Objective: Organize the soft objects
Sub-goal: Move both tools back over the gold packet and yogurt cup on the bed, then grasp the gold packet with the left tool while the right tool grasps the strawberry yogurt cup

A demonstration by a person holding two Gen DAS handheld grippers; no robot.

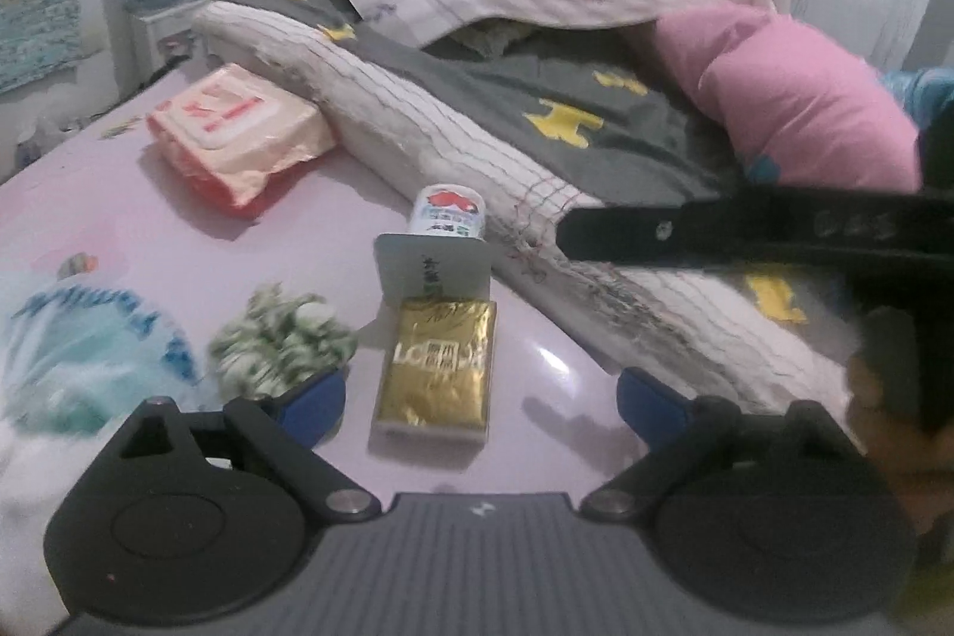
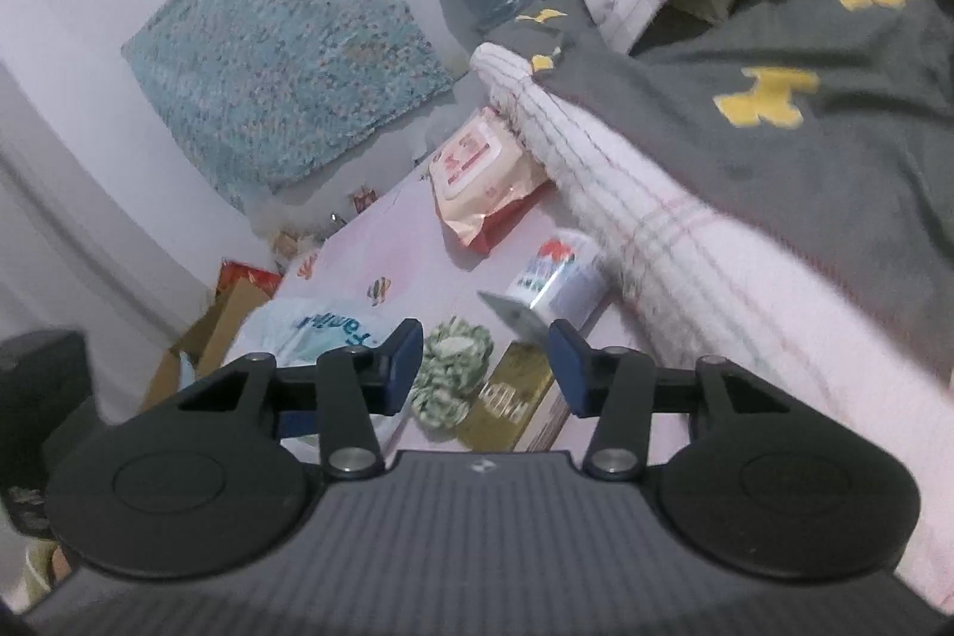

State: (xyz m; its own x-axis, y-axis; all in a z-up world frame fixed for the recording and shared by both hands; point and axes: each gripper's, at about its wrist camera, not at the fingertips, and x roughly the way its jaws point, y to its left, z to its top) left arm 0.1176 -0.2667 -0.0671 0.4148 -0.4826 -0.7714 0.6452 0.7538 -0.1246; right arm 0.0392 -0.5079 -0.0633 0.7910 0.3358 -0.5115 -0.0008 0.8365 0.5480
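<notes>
Gold packet (image 1: 438,365) between the left gripper's fingers showing "LC" beside unreadable characters, plastic bag (image 1: 89,338) left of it with blurred blue lettering, wipes pack (image 1: 238,126) farther ahead with illegible red print

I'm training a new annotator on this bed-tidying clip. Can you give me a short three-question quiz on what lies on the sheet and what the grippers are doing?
1. True or false: the gold packet lies between the left gripper's open fingers, untouched.
2. Which item lies beside the gold packet, near a left fingertip?
A. the green-and-white scrunchie
B. the pink pillow
C. the wet wipes pack
3. Fill in: the small white can lies against the folded ____ blanket.

Key
1. True
2. A
3. white. The right gripper is also open and holds nothing.
</notes>
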